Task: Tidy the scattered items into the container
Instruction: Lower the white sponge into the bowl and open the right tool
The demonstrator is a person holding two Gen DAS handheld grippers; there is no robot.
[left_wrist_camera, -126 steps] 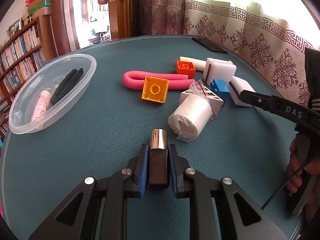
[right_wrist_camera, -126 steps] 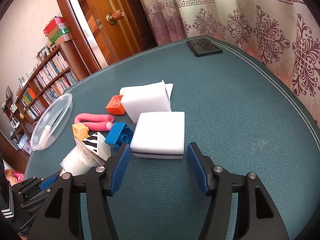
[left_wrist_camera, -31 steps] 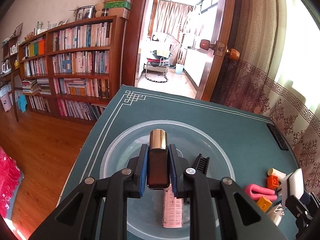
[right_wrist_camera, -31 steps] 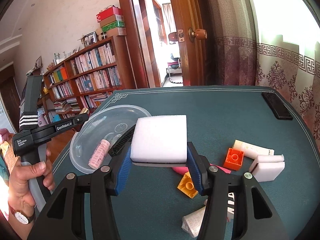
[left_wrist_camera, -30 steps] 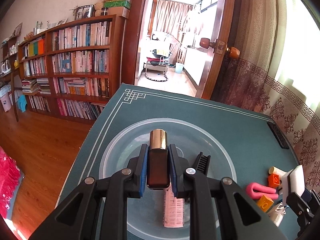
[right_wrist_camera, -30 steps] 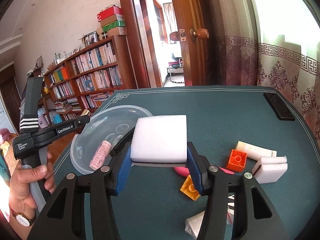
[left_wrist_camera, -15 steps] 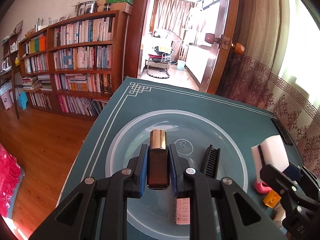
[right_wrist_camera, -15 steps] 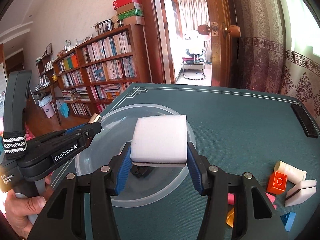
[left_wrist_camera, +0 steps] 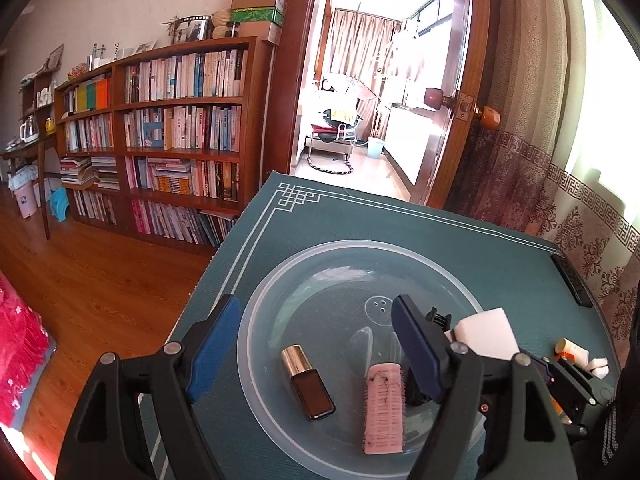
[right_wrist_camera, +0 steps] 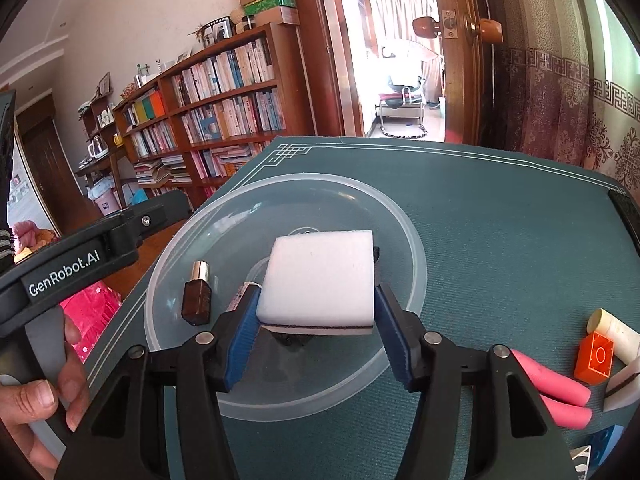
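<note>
1. Left gripper (left_wrist_camera: 316, 344) had its jaws spread wide with nothing between them, hanging over the near-left part of the clear bowl (left_wrist_camera: 280, 280).
2. One small brown bottle (left_wrist_camera: 307, 382) with a gold cap lay on its side on the bowl floor, right in the gap between those open jaws and touching neither.
3. One pink hair roller (left_wrist_camera: 383, 408) lay in the bowl too, just past the inner side of the left gripper's right jaw. One black comb (left_wrist_camera: 438, 316) peeked out behind that same jaw, mostly hidden.
4. Right gripper (right_wrist_camera: 316, 322) had its jaws pinching one white sponge (right_wrist_camera: 320, 280) with a dark strip along its bottom edge, held above the middle of the bowl. Couldn't tell if it touched the bowl floor.
5. So that made three things lying in the bowl, plus one sponge held over it.
6. Out on the green tabletop (right_wrist_camera: 500, 220), off to the right of the right gripper's jaws: one pink foam tube (right_wrist_camera: 548, 388) bent double, one orange block (right_wrist_camera: 596, 358), one cream tube (right_wrist_camera: 616, 332), one more white sponge (right_wrist_camera: 624, 386) at the frame edge, and a corner of one blue block (right_wrist_camera: 608, 440).
7. One black flat thing (right_wrist_camera: 628, 208) sat far out by the tabletop's right edge, well apart from everything else.
8. A hand (right_wrist_camera: 44, 396) gripped the left gripper's handle.
</note>
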